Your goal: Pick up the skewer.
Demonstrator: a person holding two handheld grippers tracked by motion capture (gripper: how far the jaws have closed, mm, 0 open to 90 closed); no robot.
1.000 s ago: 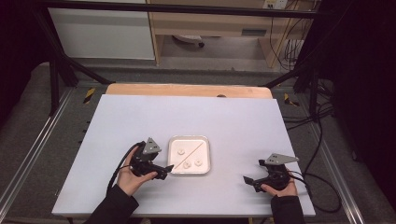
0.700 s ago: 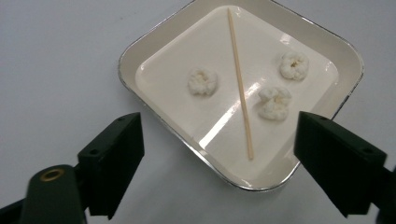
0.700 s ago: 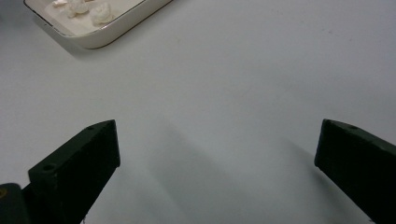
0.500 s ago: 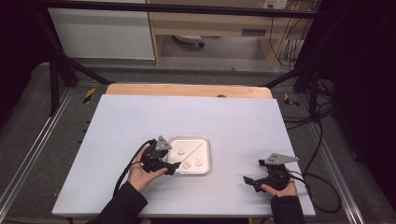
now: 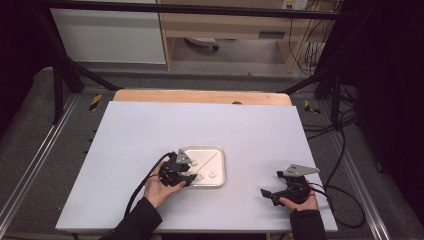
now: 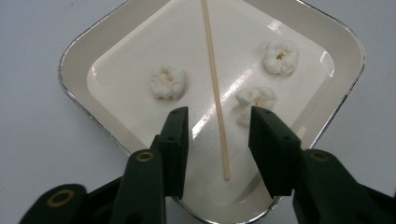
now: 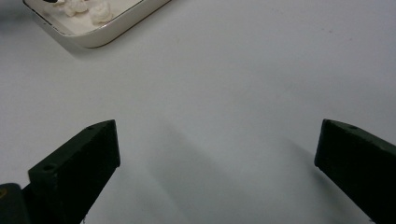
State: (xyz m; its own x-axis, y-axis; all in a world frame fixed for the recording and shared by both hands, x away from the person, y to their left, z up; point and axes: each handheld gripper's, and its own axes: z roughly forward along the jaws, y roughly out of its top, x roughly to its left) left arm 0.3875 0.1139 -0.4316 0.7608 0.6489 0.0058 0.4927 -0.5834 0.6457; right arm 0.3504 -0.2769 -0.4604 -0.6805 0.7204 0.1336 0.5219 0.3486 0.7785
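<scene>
A shallow white foil tray (image 5: pixel 220 161) lies near the table's front middle. In it lie a thin wooden skewer (image 6: pixel 212 79) and three white puffy pieces (image 6: pixel 168 81) (image 6: pixel 280 57) (image 6: pixel 254 98). My left gripper (image 6: pixel 219 116) hovers over the tray's near corner. Its jaws have just been closing and straddle the skewer's near end, with a gap on each side. In the high view the left gripper (image 5: pixel 186 176) sits at the tray's left front edge. My right gripper (image 5: pixel 267 194) rests at the front right, wide open over bare table (image 7: pixel 217 128).
The white tabletop (image 5: pixel 150 130) has a wooden strip (image 5: pixel 200 96) along its far edge. Metal rails run down both sides of the table. Cables (image 5: pixel 345 145) trail off at the right. The tray's corner (image 7: pixel 100 35) lies up and left in the right gripper view.
The left hand has carried its gripper rightward from beside the tray to over the tray's left front part. The right hand has stayed put.
</scene>
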